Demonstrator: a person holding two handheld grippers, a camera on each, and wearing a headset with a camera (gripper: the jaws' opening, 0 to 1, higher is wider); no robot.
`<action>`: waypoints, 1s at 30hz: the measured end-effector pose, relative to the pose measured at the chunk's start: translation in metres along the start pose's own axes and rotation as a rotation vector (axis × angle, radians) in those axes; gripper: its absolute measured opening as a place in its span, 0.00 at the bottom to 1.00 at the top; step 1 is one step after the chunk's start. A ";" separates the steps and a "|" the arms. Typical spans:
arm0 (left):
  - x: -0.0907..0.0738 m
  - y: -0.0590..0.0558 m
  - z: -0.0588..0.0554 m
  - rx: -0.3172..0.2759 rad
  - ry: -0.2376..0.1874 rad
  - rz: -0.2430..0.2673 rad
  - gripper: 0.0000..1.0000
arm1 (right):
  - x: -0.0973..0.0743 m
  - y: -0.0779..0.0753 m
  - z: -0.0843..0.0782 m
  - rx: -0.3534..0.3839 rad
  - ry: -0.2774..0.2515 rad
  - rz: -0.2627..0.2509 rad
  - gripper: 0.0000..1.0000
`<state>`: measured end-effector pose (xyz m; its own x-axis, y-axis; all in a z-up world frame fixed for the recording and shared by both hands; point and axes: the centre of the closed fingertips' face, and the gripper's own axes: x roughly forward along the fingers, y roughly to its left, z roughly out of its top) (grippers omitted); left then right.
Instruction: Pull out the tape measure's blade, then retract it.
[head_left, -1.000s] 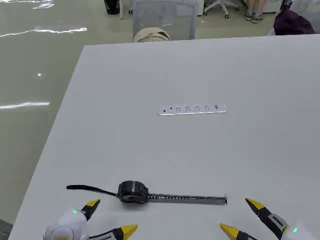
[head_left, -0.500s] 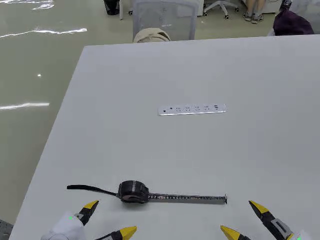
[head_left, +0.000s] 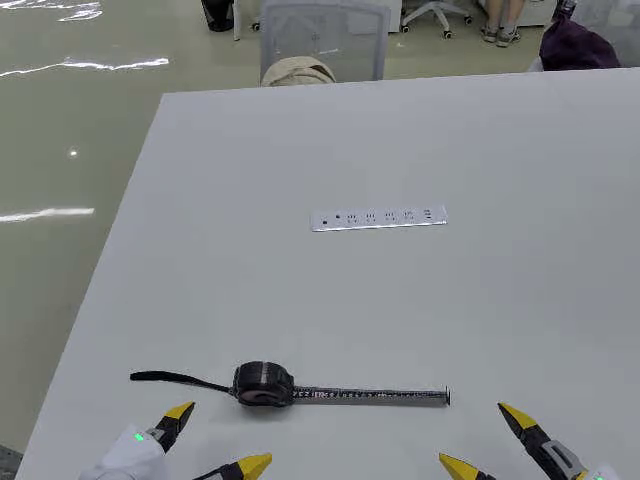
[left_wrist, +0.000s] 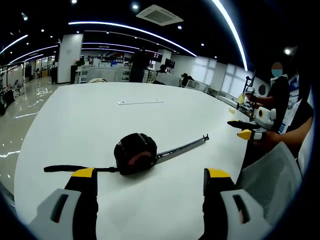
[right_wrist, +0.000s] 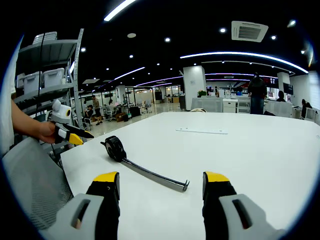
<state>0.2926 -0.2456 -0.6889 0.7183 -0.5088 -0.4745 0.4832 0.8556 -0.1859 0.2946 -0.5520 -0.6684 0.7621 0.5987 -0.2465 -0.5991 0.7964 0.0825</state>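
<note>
A black tape measure (head_left: 263, 383) lies near the front edge of the white table (head_left: 400, 140). Its blade (head_left: 370, 396) is drawn out to the right, ending in a hook (head_left: 447, 397). A black wrist strap (head_left: 170, 378) trails to its left. My left gripper (head_left: 213, 440) is open just in front of the case, apart from it; in the left gripper view the tape measure (left_wrist: 135, 153) sits between and beyond the jaws of my left gripper (left_wrist: 151, 177). My right gripper (head_left: 490, 437) is open near the blade's end; the hook (right_wrist: 185, 186) lies ahead of my right gripper (right_wrist: 161, 181).
A white power strip (head_left: 378, 218) lies flat in the middle of the table. A grey chair (head_left: 322, 38) stands past the far edge. The table's left edge (head_left: 100, 290) drops to a shiny floor. People stand in the background of the gripper views.
Both grippers have drawn back slightly toward the table's front edge. The tape measure has not moved; the small shift of the whole picture comes from the camera.
</note>
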 end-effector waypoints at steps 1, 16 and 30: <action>0.001 0.000 -0.001 0.003 0.008 0.004 0.87 | 0.000 -0.001 0.000 -0.009 0.000 -0.003 0.68; 0.018 -0.004 -0.013 -0.070 0.106 0.049 0.87 | 0.001 -0.002 0.001 -0.001 -0.019 0.004 0.66; 0.035 -0.007 -0.017 -0.137 0.124 0.084 0.86 | 0.000 -0.008 0.000 0.013 -0.025 0.000 0.66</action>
<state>0.3058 -0.2675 -0.7183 0.6824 -0.4265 -0.5936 0.3455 0.9039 -0.2522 0.2999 -0.5586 -0.6689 0.7682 0.6003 -0.2223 -0.5957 0.7976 0.0954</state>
